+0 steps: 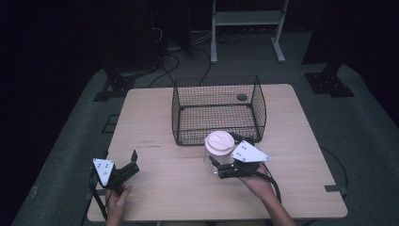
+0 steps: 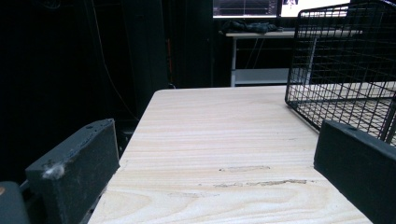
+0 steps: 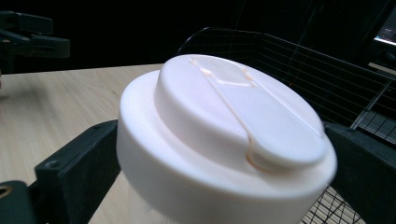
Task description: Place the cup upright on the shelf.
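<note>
Working from the near edge of the pale wooden counter outward, the left gripper rests low at the near left, its fingers spread wide with nothing but bare wood between them. To the right of it and a little farther in, the right gripper has its fingers set on either side of a clear plastic cup with a white domed lid, apparently pressing against the lid's rim; the cup stands just in front of the near wall of the black wire basket, near its right corner. My judgement is that the grip is the weak point: the fingers meet the cup at or just under the lid, so a lift could pop the lid loose or let the smooth wall slide out, and a tilt on the way up could catch the cup against the basket's top wire. Beyond the basket the counter ends, and dark floor with cables and a light metal frame lies farther back. Hidden things: the cup's clear body is barely legible from above, the contents cannot be told, and the contact points sit behind the lid in the right gripper view.
</note>
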Action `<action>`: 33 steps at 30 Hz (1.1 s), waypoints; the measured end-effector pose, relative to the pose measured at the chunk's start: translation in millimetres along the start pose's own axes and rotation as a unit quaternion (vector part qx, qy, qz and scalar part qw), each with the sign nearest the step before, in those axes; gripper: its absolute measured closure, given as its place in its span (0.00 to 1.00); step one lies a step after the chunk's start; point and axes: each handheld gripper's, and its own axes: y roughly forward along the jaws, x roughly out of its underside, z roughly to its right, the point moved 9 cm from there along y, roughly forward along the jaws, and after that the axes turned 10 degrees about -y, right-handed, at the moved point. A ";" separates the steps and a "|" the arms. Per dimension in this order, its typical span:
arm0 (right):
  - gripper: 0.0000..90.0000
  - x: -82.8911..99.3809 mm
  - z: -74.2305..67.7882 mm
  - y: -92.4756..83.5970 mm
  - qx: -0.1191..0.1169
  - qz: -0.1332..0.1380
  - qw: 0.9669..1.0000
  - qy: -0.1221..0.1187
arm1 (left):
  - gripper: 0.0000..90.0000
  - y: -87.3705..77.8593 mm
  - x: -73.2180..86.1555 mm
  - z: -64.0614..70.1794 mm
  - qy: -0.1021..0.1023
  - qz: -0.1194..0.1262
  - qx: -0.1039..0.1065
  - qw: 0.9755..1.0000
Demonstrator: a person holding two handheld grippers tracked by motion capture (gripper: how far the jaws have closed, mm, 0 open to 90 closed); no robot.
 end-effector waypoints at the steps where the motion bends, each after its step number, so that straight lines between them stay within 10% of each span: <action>1: 0.01 0.0 0.2 1.6 0.002 0.000 1.000 -0.001 | 0.00 0.0 0.0 0.1 0.000 0.000 0.000 1.000; 33: 0.04 -13.9 17.1 1.8 0.036 -0.004 0.999 -0.009 | 0.00 0.1 -0.1 0.1 -0.001 0.001 0.001 1.000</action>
